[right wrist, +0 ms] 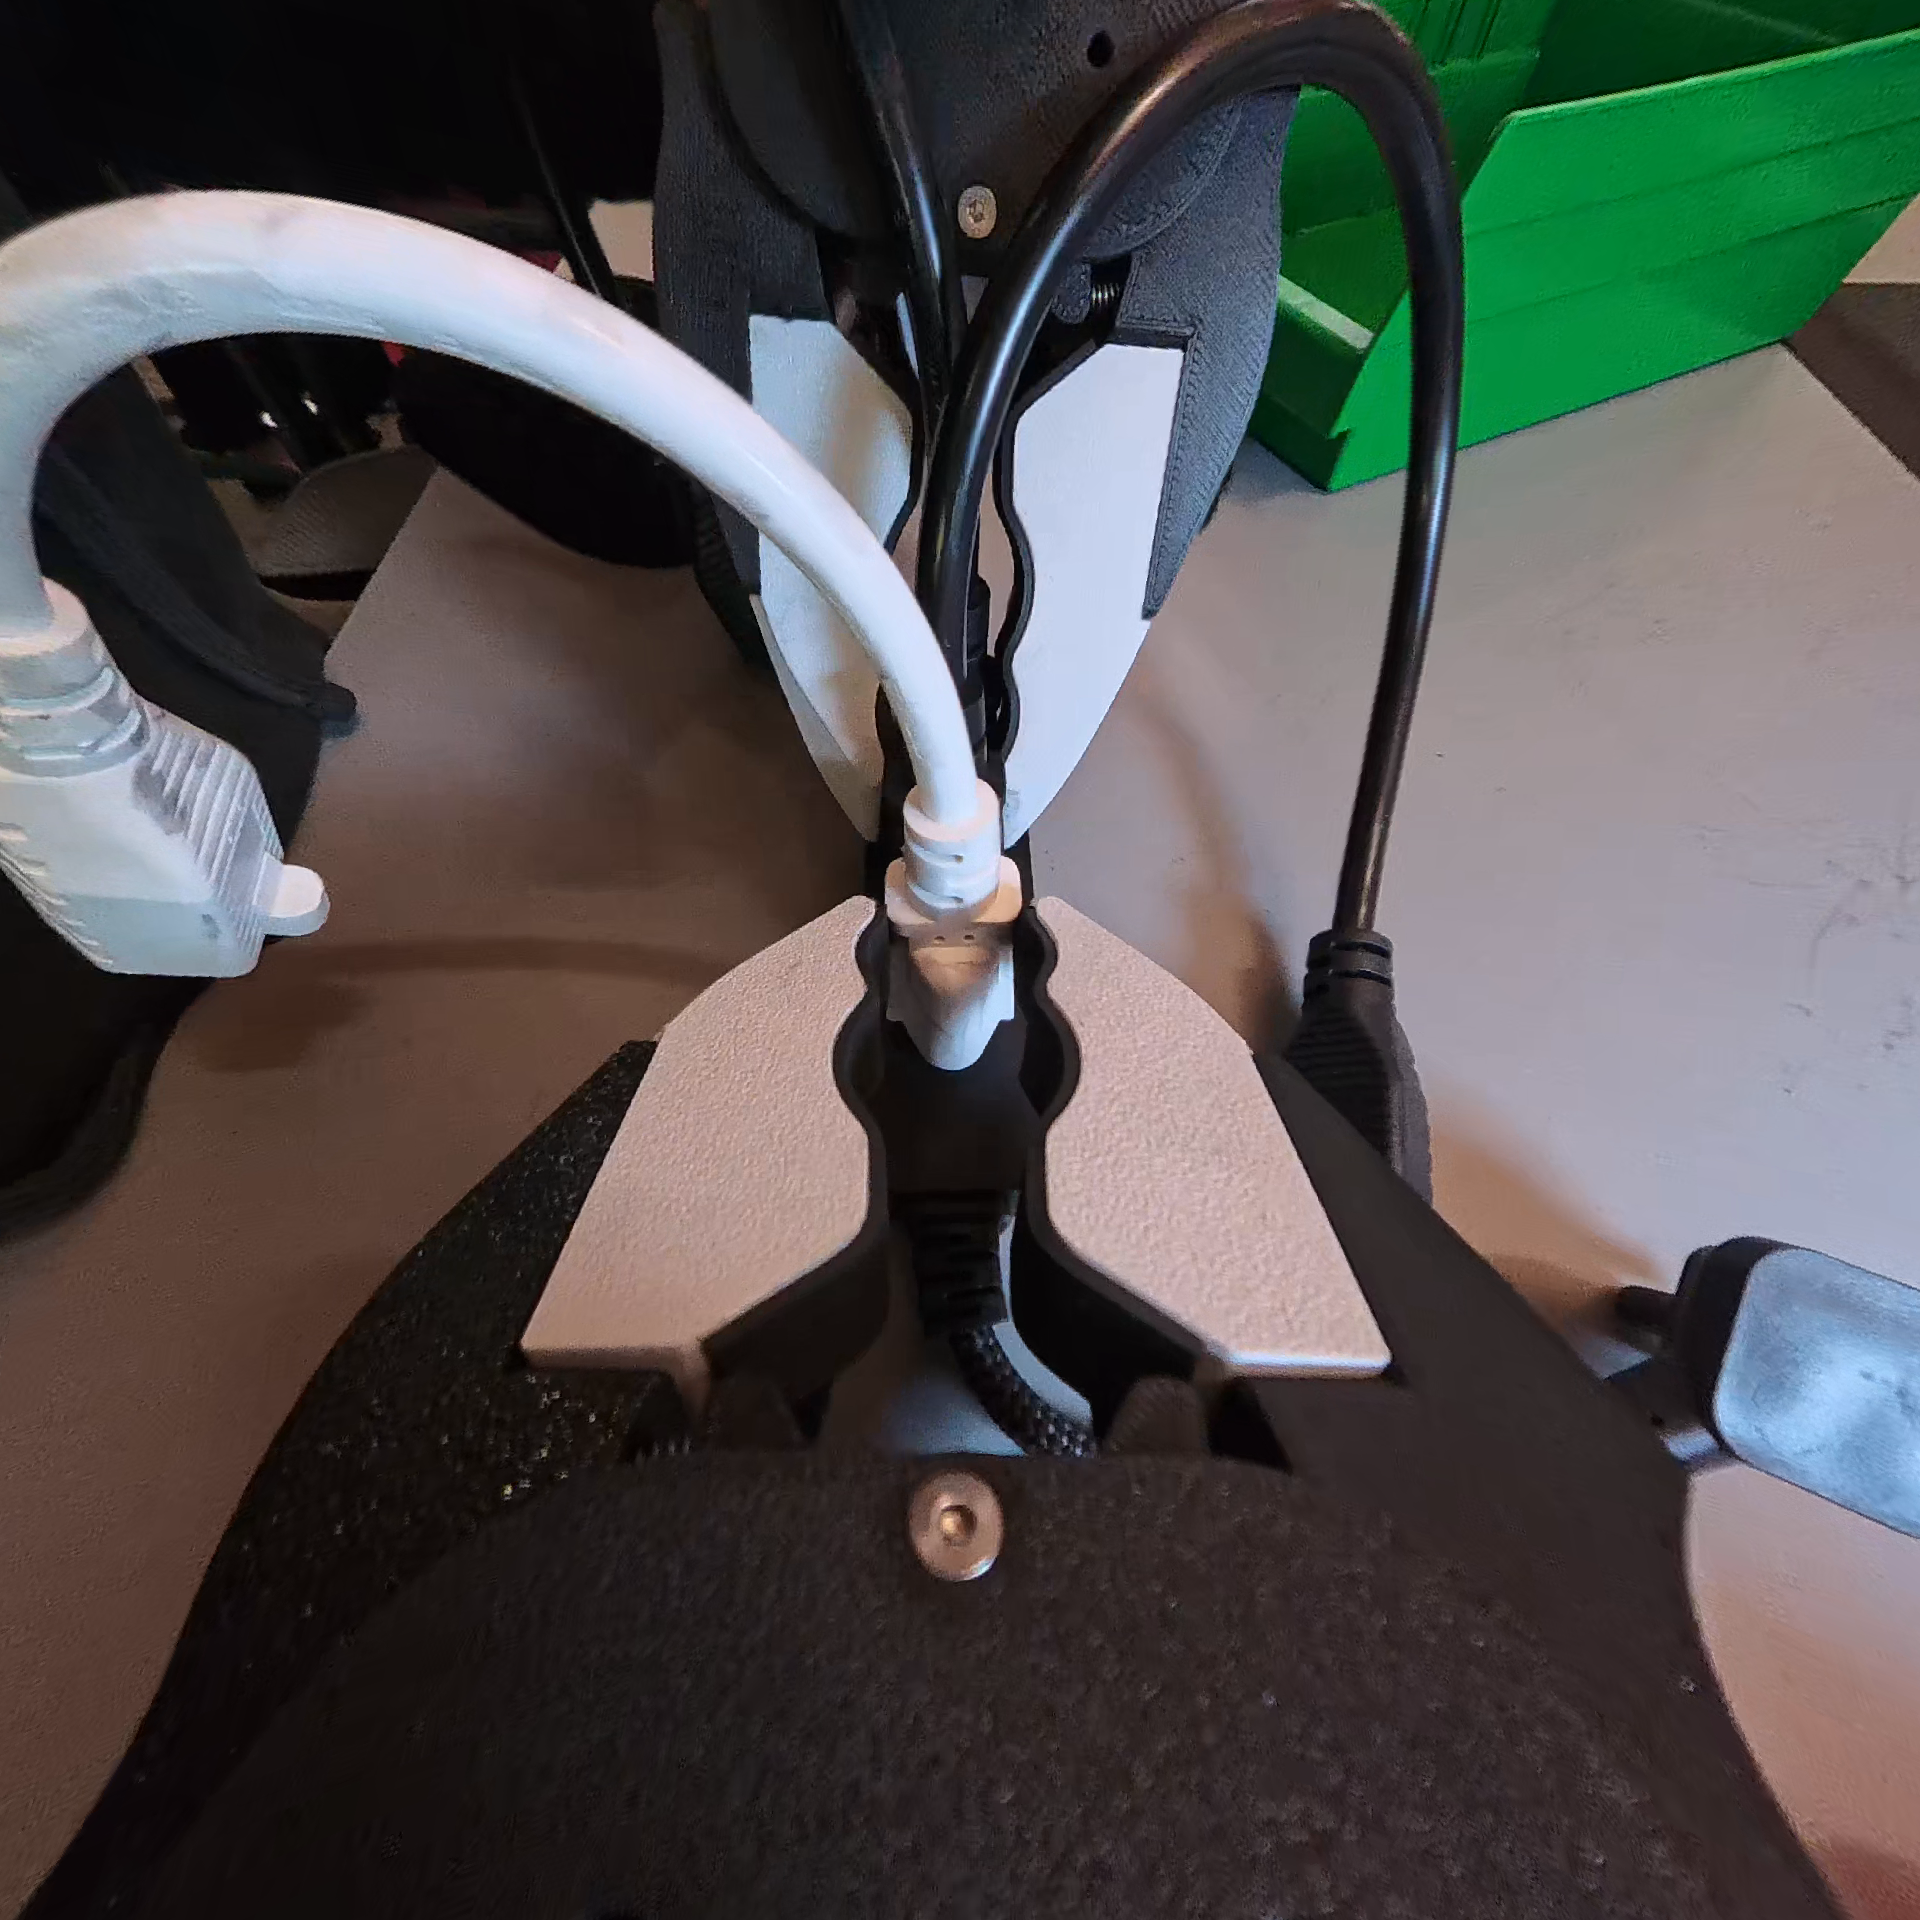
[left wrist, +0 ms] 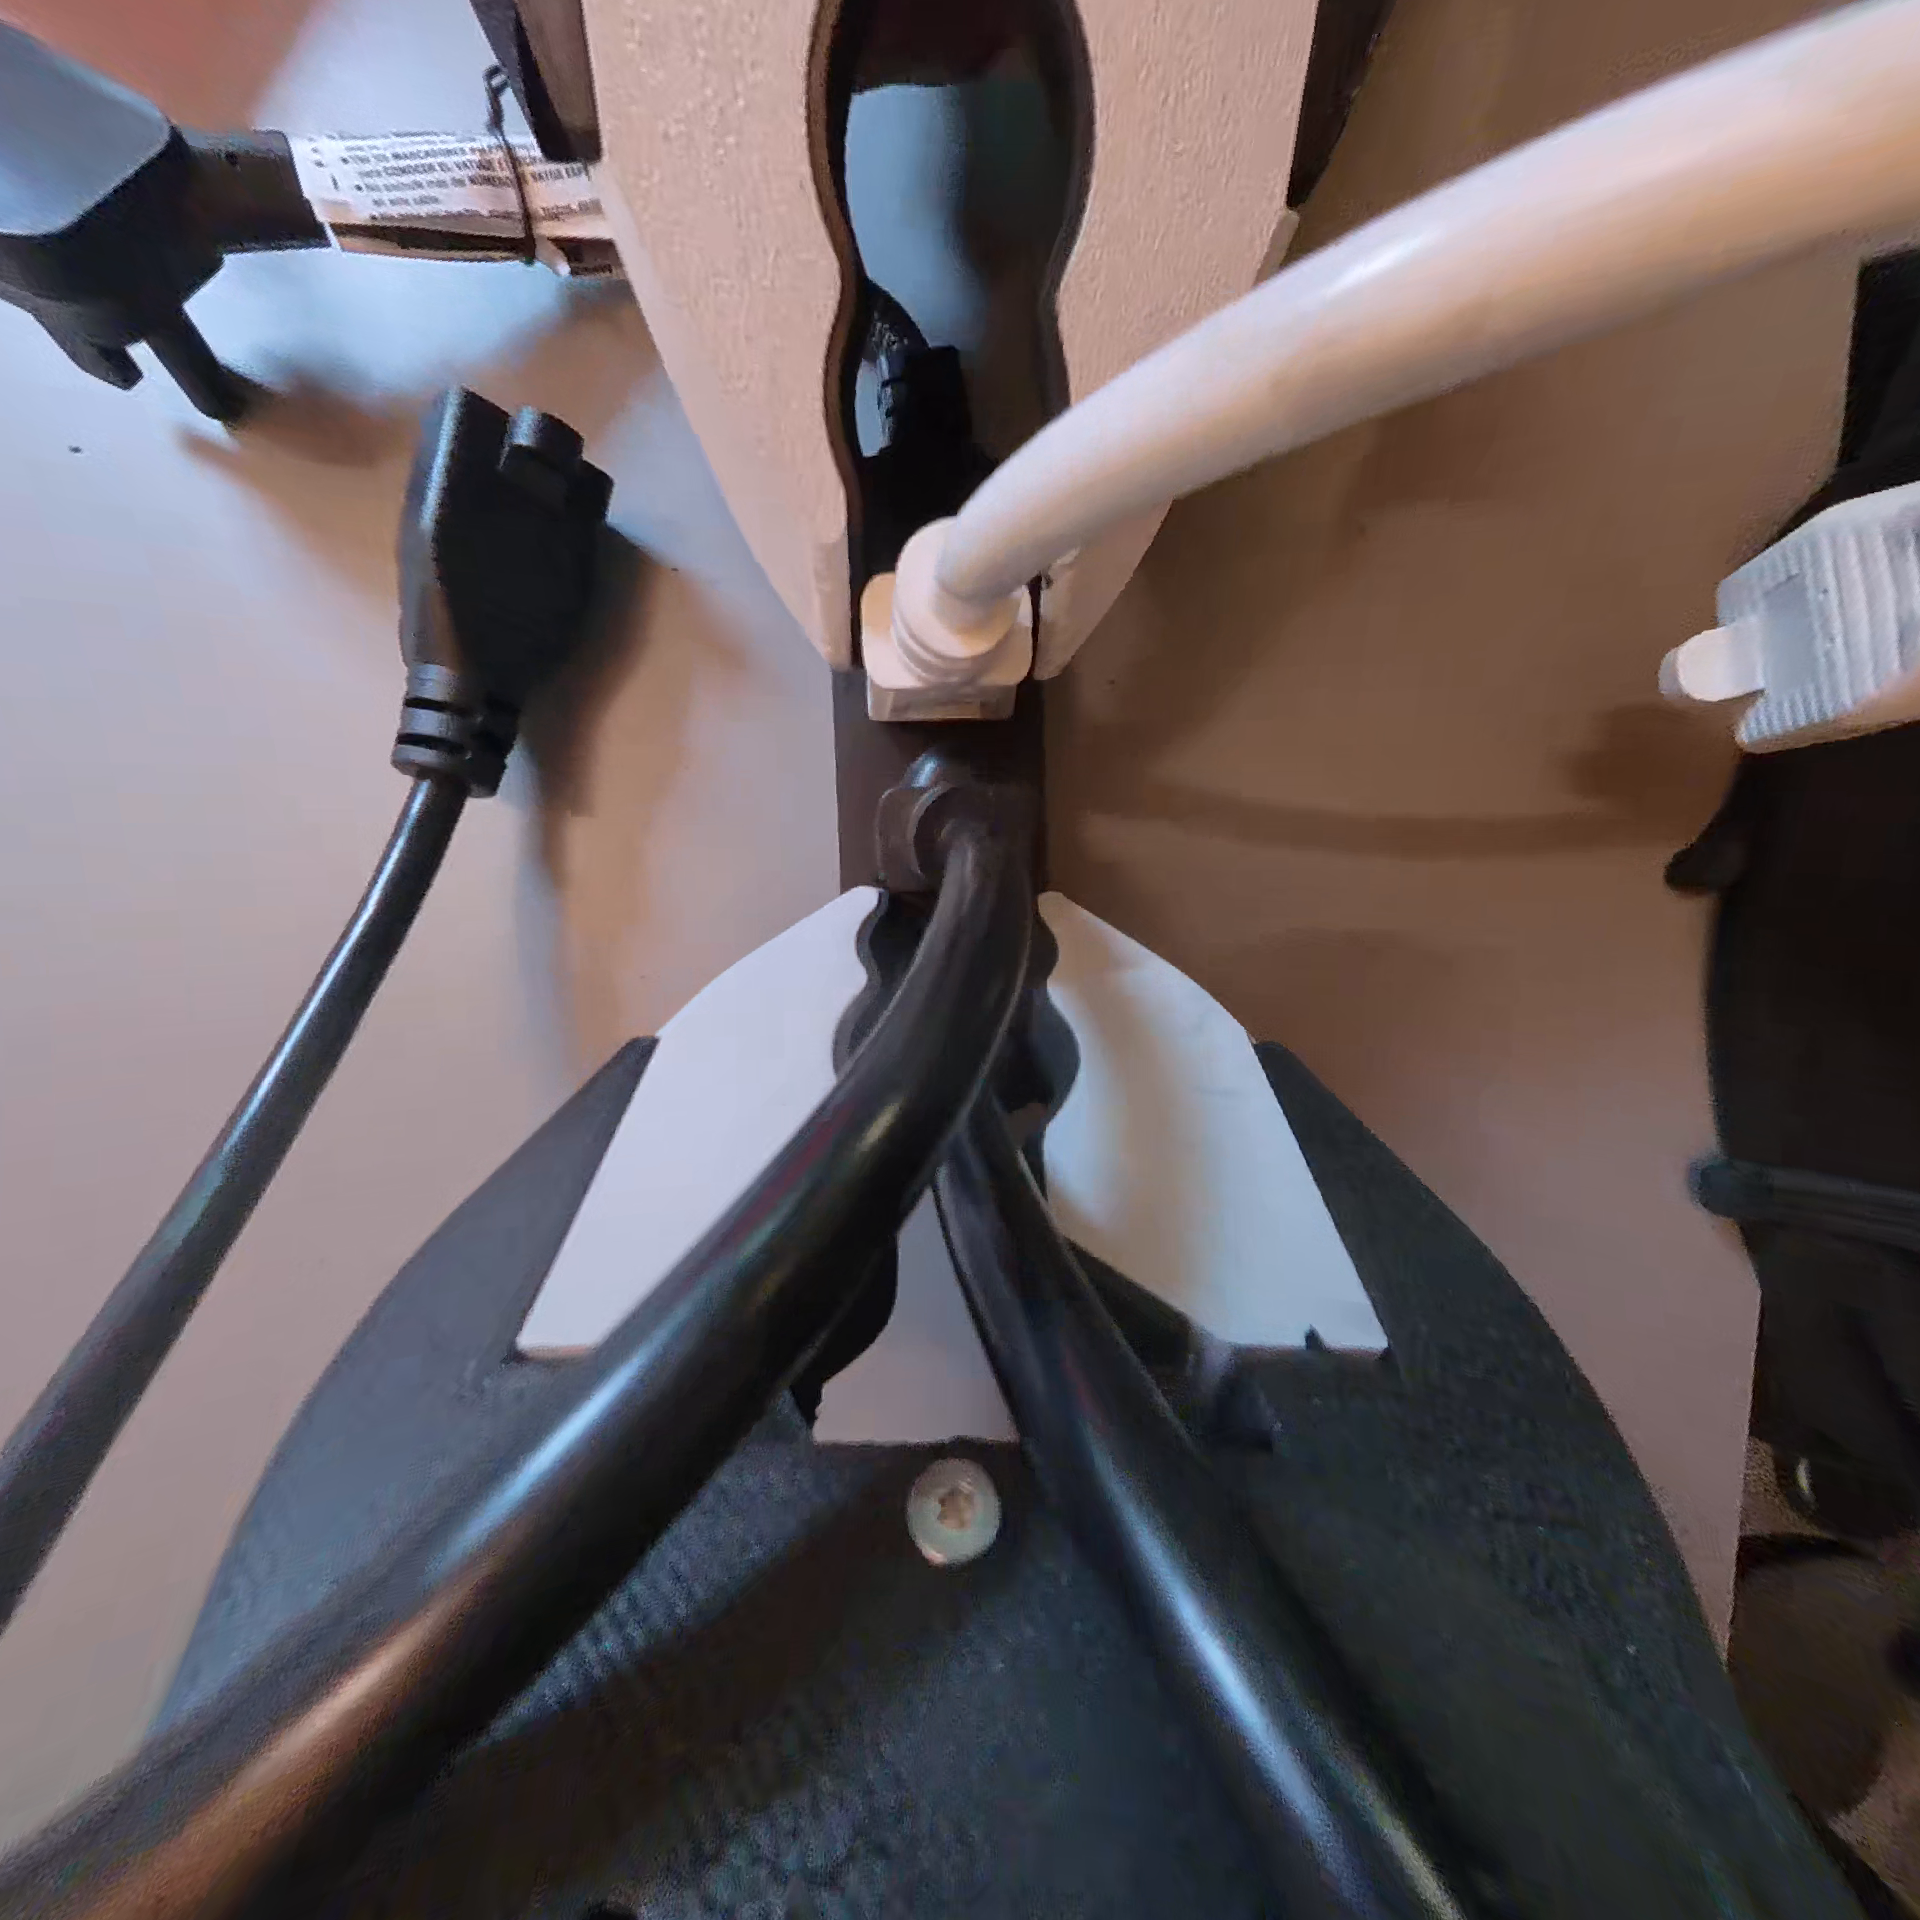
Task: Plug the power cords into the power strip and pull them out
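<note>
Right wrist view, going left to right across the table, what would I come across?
White plug head → white plug pinched in the right gripper → black connector on its looping black cord → grey plug. The green bin sits farther back on the right.

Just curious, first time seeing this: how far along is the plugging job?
Done: a black plug sits in the power strip. In hand: the right gripper pinches the white plug at the strip; the left gripper seems to steady it. Left: a grey plug lies loose.
</note>
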`<act>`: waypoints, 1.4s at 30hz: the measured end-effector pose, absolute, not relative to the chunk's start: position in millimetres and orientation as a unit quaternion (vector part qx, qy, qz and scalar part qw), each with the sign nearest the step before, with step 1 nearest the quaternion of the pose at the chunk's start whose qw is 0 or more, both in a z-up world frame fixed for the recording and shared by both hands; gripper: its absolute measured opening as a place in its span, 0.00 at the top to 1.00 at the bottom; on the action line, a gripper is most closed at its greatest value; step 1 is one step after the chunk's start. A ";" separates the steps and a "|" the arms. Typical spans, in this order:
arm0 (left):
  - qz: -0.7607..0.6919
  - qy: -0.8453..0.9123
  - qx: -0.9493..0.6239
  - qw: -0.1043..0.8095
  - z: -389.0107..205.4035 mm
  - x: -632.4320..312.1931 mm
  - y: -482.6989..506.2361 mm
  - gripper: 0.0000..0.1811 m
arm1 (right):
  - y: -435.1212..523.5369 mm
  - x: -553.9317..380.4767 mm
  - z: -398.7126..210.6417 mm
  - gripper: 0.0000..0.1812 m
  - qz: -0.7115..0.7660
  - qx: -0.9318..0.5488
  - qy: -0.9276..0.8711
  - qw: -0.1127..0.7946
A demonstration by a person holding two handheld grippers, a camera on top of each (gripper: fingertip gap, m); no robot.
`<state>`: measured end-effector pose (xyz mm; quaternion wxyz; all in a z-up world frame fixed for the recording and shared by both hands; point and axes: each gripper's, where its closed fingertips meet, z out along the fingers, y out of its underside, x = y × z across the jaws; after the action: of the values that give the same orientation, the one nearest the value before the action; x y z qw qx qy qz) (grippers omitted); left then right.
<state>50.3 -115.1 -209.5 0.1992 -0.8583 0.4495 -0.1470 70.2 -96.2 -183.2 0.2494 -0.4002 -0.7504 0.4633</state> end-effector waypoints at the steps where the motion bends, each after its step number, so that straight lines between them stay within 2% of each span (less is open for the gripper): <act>1: -0.140 0.451 -0.861 0.192 -209.8 50.2 -114.5 0.87 | -96.8 70.0 -183.0 0.87 0.460 -0.398 -0.752 0.254; 5: -0.121 0.471 -0.859 0.163 -210.7 50.1 -115.4 0.88 | -100.1 70.6 -182.3 0.87 0.455 -0.382 -0.762 0.257; 9: -0.104 0.466 -0.863 0.165 -211.0 46.3 -109.9 0.87 | -87.7 63.4 -181.7 0.88 0.494 -0.439 -0.712 0.238; 13: -0.129 0.465 -0.863 0.149 -211.1 45.3 -112.7 0.87 | -101.2 69.8 -179.9 0.88 0.466 -0.381 -0.747 0.281; 19: -0.132 0.463 -0.866 0.135 -210.4 47.6 -111.7 0.87 | -86.7 65.3 -178.7 0.88 0.516 -0.453 -0.692 0.220; 23: -0.127 0.467 -0.866 0.124 -211.5 44.2 -112.0 0.87 | -100.3 70.7 -178.0 0.88 0.450 -0.373 -0.754 0.298; 28: -0.133 0.462 -0.869 0.120 -210.4 47.4 -111.3 0.87 | -85.8 66.2 -176.5 0.88 0.526 -0.456 -0.685 0.213; 32: -0.129 0.473 -0.865 0.111 -211.6 44.7 -115.0 0.88 | -103.3 72.6 -176.3 0.88 0.482 -0.388 -0.739 0.268; 36: -0.131 0.461 -0.870 0.121 -210.2 46.6 -112.4 0.87 | -85.0 64.9 -175.3 0.89 0.543 -0.469 -0.670 0.192; 40: -0.132 0.463 -0.869 0.113 -211.5 43.1 -115.6 0.88 | -106.5 73.3 -175.5 0.89 0.447 -0.353 -0.764 0.303; 42: -0.133 0.461 -0.870 0.115 -211.4 43.5 -115.9 0.88 | -105.8 74.5 -175.1 0.90 0.486 -0.364 -0.747 0.271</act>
<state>43.5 -115.9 -211.4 0.1150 -0.8697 0.4614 -0.1325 74.5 -105.8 -175.1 0.2711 -0.3640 -0.7469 0.4859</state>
